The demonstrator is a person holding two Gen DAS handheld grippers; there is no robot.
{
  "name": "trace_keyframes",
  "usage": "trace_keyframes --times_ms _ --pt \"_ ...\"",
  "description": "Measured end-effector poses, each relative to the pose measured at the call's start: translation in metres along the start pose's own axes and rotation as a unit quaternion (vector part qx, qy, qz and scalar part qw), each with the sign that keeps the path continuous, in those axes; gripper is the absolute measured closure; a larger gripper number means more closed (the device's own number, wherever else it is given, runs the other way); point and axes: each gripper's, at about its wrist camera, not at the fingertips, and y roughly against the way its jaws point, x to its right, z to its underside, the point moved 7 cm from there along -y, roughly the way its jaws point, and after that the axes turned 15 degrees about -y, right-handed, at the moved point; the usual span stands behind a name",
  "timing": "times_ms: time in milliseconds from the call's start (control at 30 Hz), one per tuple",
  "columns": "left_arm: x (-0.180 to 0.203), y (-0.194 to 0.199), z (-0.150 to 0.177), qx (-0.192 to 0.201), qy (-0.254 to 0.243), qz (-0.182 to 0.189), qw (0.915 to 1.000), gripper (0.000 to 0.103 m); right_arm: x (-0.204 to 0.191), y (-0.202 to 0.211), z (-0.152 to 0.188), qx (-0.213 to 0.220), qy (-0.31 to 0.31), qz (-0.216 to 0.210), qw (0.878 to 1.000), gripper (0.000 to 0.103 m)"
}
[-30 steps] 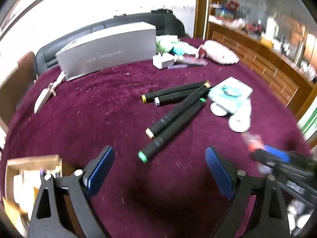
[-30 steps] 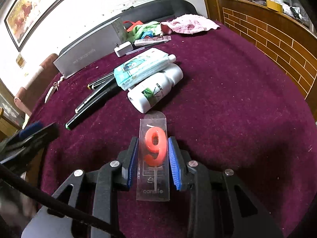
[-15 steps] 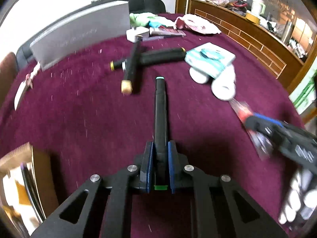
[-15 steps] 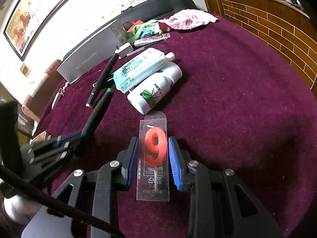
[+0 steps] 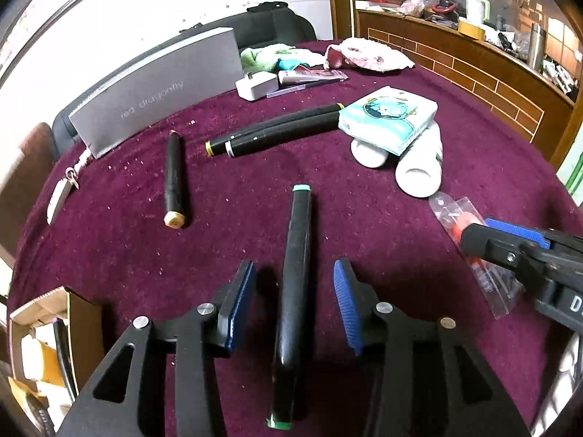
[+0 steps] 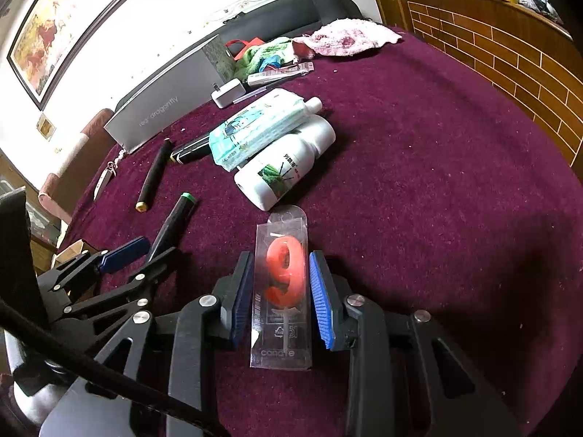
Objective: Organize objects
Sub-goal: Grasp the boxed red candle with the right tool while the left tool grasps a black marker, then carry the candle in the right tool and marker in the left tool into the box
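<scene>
My left gripper [image 5: 294,302] is open around a black marker with green caps [image 5: 294,291], which lies between the jaws without touching the pads. It also shows in the right wrist view [image 6: 171,222]. My right gripper [image 6: 280,295] is shut on a clear packet holding a red number 9 candle [image 6: 282,291]; the packet also shows in the left wrist view [image 5: 470,251]. A marker with a tan cap [image 5: 173,178] lies alone at the left. Two more markers [image 5: 273,131] lie side by side further back.
A white bottle [image 6: 288,164] and a tissue pack [image 6: 255,127] lie mid-table. A grey box [image 5: 160,91], a white charger [image 5: 255,85] and cloths [image 6: 342,42] are at the back. An open cardboard box [image 5: 47,346] is at the front left edge.
My left gripper was shut on the green-capped marker half a second ago and has now opened. The marker lies loose between its jaws. My right gripper still holds the candle packet.
</scene>
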Motion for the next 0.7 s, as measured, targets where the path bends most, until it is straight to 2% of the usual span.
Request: trace_keyframes --times_ms 33,67,100,200,267,333,567,700 --pt "0.000 0.001 0.001 -0.001 0.005 0.018 0.9998 0.078 0.000 0.000 0.000 0.000 0.000 -0.001 1.000 0.074" --pt "0.000 0.004 0.004 -0.003 0.012 0.033 0.9994 0.090 0.000 0.000 0.000 -0.001 0.000 -0.002 1.000 0.073" --pt "0.002 0.010 0.009 -0.006 0.009 0.031 0.9995 0.092 0.000 0.000 0.000 -0.001 0.000 -0.004 1.000 0.073" --pt "0.004 0.025 0.024 -0.002 0.018 0.045 0.9988 0.092 0.000 0.000 -0.001 -0.004 0.000 -0.012 1.000 0.068" --pt "0.005 0.038 0.032 0.007 0.030 0.053 0.9982 0.092 -0.004 0.000 0.000 -0.007 0.005 -0.021 1.000 0.056" --pt "0.004 0.054 0.039 0.022 0.045 0.057 0.9971 0.092 -0.008 -0.001 0.002 -0.008 0.017 -0.025 1.000 0.051" --pt "-0.010 0.111 0.073 0.076 0.103 0.065 0.9896 0.092 -0.010 0.000 0.006 -0.002 0.028 -0.022 0.999 0.050" --pt "-0.023 0.129 0.095 0.088 0.138 0.068 0.9842 0.092 -0.013 -0.001 0.007 -0.005 0.038 -0.015 0.999 0.047"
